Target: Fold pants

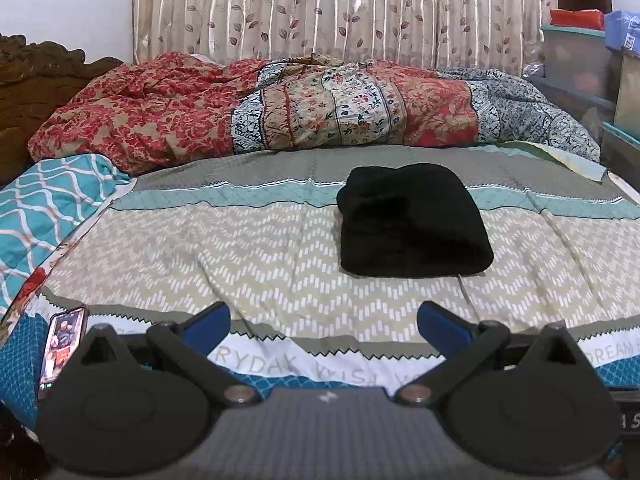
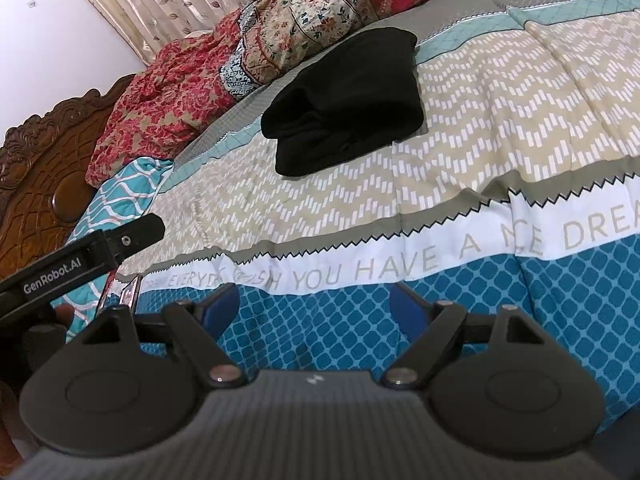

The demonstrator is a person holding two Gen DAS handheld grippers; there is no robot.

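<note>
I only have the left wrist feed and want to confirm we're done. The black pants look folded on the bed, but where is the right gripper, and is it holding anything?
Observer: The right gripper is open and empty. It points at the bedspread's blue diamond border, apart from the pants.
Operator: Is any loose leg trailing on the side I can't see?
Observer: No. The right wrist view shows stacked folded layers on the side facing the headboard, and nothing trails out.
Operator: Is my left gripper near the pile?
Observer: No, the left gripper sits at that view's left edge, beside the phone and well short of the pants.
</note>
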